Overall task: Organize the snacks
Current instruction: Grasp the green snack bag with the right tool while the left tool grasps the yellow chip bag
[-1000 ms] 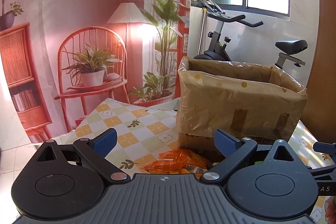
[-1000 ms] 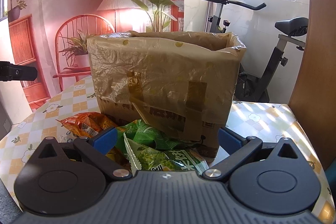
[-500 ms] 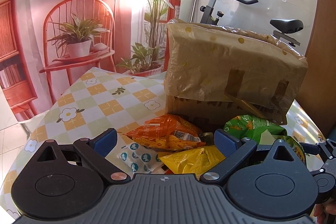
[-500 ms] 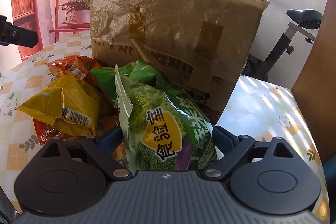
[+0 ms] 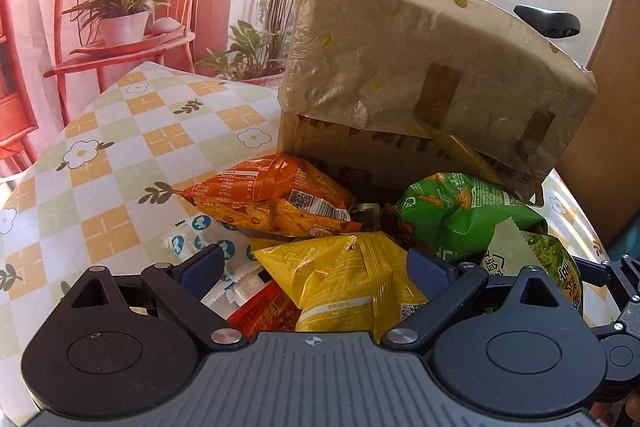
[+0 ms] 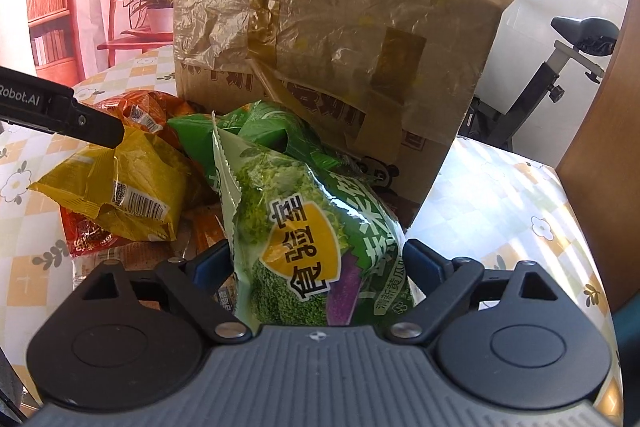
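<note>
A taped box (image 6: 320, 39) stands behind the snack heap on the checked table (image 5: 120, 155). The left gripper (image 5: 316, 267) gapes over a crinkled yellow bag (image 5: 340, 279). The right gripper (image 6: 316, 263) straddles a green bag (image 6: 304, 227), its jaws having just narrowed, seemingly not yet pinching.

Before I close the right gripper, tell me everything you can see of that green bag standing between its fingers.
The green snack bag is glossy crinkled plastic, printed with green florets, a yellow shield with dark characters and a purple patch. It stands tilted, its pale serrated seal edge uppermost. It sits between the wide-apart fingers of the right gripper; whether they press it is unclear. Another green bag lies behind, against the cardboard box.
</note>
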Motion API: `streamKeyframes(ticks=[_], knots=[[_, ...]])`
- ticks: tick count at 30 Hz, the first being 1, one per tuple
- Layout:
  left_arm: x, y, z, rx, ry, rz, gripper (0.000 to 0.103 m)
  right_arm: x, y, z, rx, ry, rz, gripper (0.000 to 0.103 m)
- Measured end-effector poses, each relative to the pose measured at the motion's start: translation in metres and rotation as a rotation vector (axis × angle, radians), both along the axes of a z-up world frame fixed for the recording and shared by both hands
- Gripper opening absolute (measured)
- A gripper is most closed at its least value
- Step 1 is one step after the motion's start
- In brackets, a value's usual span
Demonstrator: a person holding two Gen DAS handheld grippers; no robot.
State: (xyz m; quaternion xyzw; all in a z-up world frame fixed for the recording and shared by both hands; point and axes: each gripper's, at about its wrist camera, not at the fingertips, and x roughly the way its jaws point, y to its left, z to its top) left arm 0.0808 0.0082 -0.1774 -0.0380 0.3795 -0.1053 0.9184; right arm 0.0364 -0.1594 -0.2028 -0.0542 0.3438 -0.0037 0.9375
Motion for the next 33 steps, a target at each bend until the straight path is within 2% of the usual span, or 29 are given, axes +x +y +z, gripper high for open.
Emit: streamKeyframes(ticks=[4,10,15,21,25,26,29,33], knots=[[0.000,-0.001,-0.003,-0.008,0.013,0.000,0.099,-0.001,-0.003,-0.004,-0.011,-0.008,-0.024,0.095],[0.011,-0.002,-0.011,-0.041,0.038,0.006,0.099,-0.004,-0.008,-0.008,0.023,-0.020,-0.019,0.094],[0.022,-0.002,-0.023,-0.124,0.091,0.012,0.100,-0.006,-0.012,-0.008,0.038,-0.029,-0.015,0.090],[0.027,0.010,-0.044,-0.252,0.153,0.041,0.103,-0.007,-0.012,-0.008,0.043,-0.029,-0.009,0.090],[0.030,0.007,-0.051,-0.279,0.184,0.029,0.103,-0.006,-0.013,-0.008,0.049,-0.028,-0.013,0.090],[0.030,0.005,-0.053,-0.281,0.192,0.023,0.102,-0.007,-0.014,-0.008,0.050,-0.029,-0.013,0.089],[0.027,0.004,-0.051,-0.295,0.178,0.000,0.087,-0.008,-0.014,-0.007,0.053,-0.029,-0.015,0.087],[0.014,0.002,-0.040,-0.224,0.128,0.004,0.079,-0.010,-0.015,-0.003,0.050,-0.033,-0.019,0.083]])
